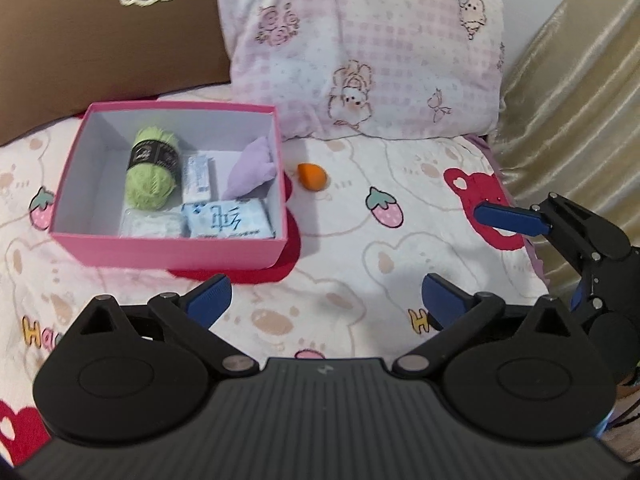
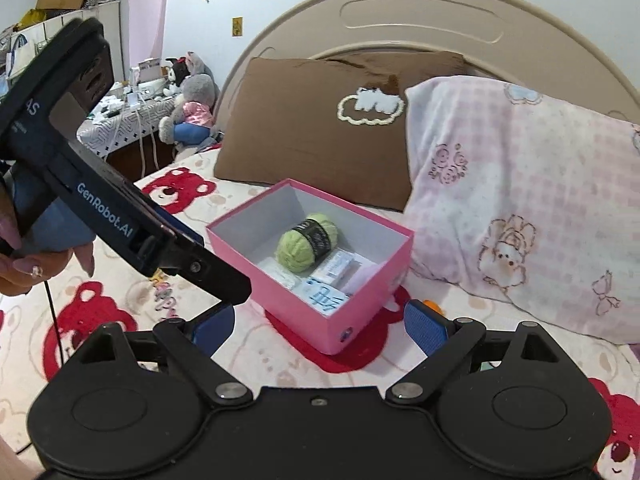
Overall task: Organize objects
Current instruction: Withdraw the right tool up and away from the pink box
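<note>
One orange item (image 1: 312,176) lies on the bed just right of the pink box (image 1: 168,246), ahead of both empty, wide-open jaws; right gripper (image 2: 320,326) seems nearer

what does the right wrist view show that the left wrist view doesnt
Only the right wrist view: the headboard, plush toys on a cluttered side table, and the hand holding the left gripper.

Only the left wrist view: the gold curtain and the purple pouch seen clearly in the box.

Both: the pink box with green yarn, the orange item beside it, and both pillows.
</note>
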Motion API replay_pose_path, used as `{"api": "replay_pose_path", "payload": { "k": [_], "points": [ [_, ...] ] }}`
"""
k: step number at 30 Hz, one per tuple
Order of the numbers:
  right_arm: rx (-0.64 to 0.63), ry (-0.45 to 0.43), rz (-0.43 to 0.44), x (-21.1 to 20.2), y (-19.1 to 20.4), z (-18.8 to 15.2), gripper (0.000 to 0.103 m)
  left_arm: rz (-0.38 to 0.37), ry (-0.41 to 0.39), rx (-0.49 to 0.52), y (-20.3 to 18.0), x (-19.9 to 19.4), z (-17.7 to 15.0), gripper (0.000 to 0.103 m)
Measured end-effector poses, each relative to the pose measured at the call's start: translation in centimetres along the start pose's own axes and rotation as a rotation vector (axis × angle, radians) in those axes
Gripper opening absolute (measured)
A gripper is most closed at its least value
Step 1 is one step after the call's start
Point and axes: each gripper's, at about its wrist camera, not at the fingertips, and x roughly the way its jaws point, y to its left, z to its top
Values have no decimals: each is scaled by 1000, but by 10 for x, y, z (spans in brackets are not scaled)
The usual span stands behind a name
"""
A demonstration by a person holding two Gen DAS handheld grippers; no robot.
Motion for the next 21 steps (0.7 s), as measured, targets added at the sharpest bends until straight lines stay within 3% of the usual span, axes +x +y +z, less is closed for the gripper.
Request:
{"api": "replay_pose_path", "payload": {
  "k": [4,9,13,18,21],
  "points": [
    [4,5,-44,4,-12,-11,94,-16,-34,0,-14,13,7,103],
    [-13,-3,-107,16,-24,-34,94,26,-71,54,-35,38,16,103],
    [-3,-2,-138,32,-35,-48,94,28,-46,40,-40,62,19,103],
    [-47,22,-97,46,-51,-58,94,96,-53,51,-48,89,25,103],
    [-56,7,-78,51,-63,-63,94,93,-55,73,-54,104,28,102]
  ]
}}
